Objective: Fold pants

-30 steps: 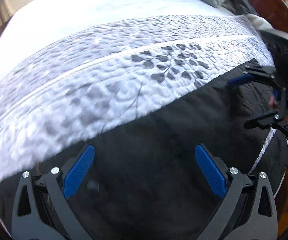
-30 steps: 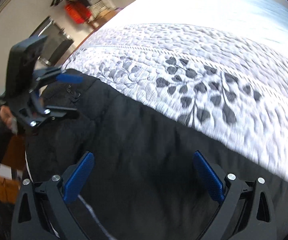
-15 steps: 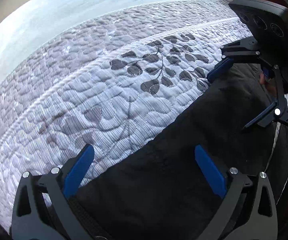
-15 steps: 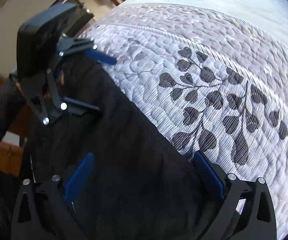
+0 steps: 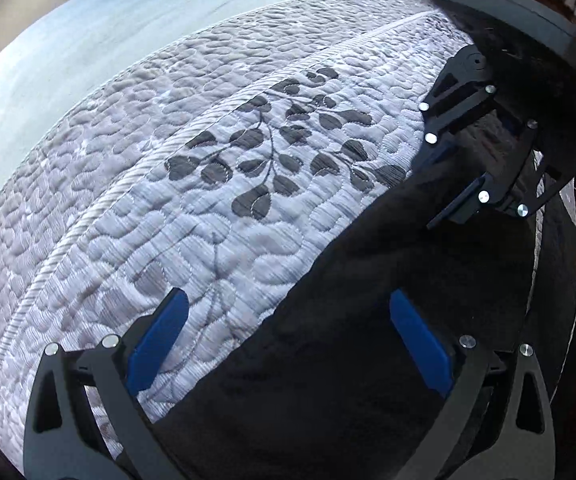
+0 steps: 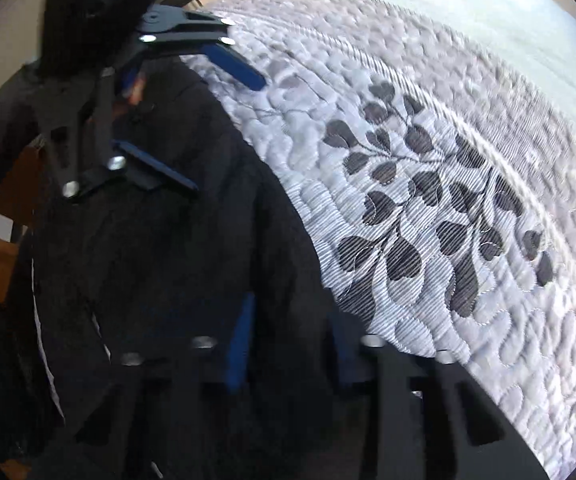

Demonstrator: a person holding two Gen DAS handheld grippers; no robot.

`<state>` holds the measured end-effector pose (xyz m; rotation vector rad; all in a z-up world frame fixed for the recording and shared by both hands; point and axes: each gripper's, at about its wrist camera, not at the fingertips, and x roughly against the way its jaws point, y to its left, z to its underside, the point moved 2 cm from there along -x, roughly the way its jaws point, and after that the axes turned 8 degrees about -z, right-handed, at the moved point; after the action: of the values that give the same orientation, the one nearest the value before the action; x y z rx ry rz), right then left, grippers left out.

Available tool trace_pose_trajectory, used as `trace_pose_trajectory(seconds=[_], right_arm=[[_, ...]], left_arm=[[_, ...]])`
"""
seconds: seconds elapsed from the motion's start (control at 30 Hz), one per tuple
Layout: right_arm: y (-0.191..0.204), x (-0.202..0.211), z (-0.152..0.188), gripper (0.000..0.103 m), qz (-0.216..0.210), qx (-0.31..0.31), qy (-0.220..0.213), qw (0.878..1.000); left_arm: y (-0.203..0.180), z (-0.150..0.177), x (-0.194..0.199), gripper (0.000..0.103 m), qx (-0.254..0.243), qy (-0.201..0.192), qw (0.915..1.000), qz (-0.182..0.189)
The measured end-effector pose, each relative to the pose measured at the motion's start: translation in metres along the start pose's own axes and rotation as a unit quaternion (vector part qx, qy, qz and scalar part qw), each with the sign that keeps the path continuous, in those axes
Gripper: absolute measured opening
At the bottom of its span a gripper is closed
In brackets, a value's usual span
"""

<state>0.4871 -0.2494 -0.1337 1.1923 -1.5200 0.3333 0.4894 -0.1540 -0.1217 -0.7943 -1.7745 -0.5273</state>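
Closing on the black fabric pants (image 6: 159,264) at lower centre, the right gripper (image 6: 292,356) is narrowed around cloth for the fold; the left gripper (image 5: 288,344) is held spread.

Pants (image 5: 368,320): black, soft matte fabric, lying flat; thin white stripe along the outer edge
Place: on the quilted mattress (image 5: 207,208); along its near edge, just beside its dark leaf pattern
Edge: straight, running diagonally across the quilting
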Motion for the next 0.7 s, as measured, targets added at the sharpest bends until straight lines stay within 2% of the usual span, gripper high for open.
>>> trace_pose_trajectory(seconds=[0.13, 0.27, 0.37, 0.4, 0.43, 0.47, 0.5, 0.53, 0.6, 0.7], right_arm=[[0.021, 0.016, 0.008, 0.013, 0.027, 0.030, -0.038, 0.998], [0.035, 0.036, 0.023, 0.013, 0.038, 0.036, -0.085, 0.995], [0.039, 0.043, 0.024, 0.013, 0.041, 0.038, -0.105, 0.993], [0.040, 0.046, 0.026, 0.013, 0.042, 0.038, -0.111, 0.992], [0.043, 0.052, 0.032, 0.013, 0.044, 0.038, -0.115, 0.992], [0.045, 0.052, 0.033, 0.013, 0.047, 0.038, -0.120, 0.991], [0.048, 0.053, 0.035, 0.012, 0.053, 0.037, -0.123, 0.990], [0.053, 0.056, 0.036, 0.012, 0.063, 0.037, -0.124, 0.990], [0.060, 0.060, 0.039, 0.013, 0.080, 0.029, -0.138, 0.987], [0.069, 0.064, 0.043, 0.013, 0.094, 0.015, -0.166, 0.982]], left_arm=[[-0.009, -0.017, -0.007, 0.100, -0.026, -0.007, 0.9986, 0.045], [-0.019, -0.030, -0.013, 0.100, -0.050, -0.001, 0.9942, 0.095], [-0.027, -0.026, -0.013, 0.099, -0.057, 0.008, 0.9914, 0.117], [-0.028, -0.023, -0.013, 0.098, -0.057, 0.013, 0.9916, 0.115], [-0.030, -0.020, -0.016, 0.093, -0.057, 0.017, 0.9922, 0.109], [-0.031, -0.017, -0.015, 0.066, -0.053, 0.025, 0.9903, 0.126], [-0.032, -0.016, -0.015, 0.050, -0.041, 0.031, 0.9874, 0.150], [-0.032, -0.016, -0.013, 0.047, -0.031, 0.031, 0.9875, 0.151], [-0.038, -0.012, -0.002, 0.019, -0.027, 0.019, 0.9871, 0.157], [-0.051, -0.006, 0.019, 0.007, -0.028, 0.002, 0.9902, 0.137]])
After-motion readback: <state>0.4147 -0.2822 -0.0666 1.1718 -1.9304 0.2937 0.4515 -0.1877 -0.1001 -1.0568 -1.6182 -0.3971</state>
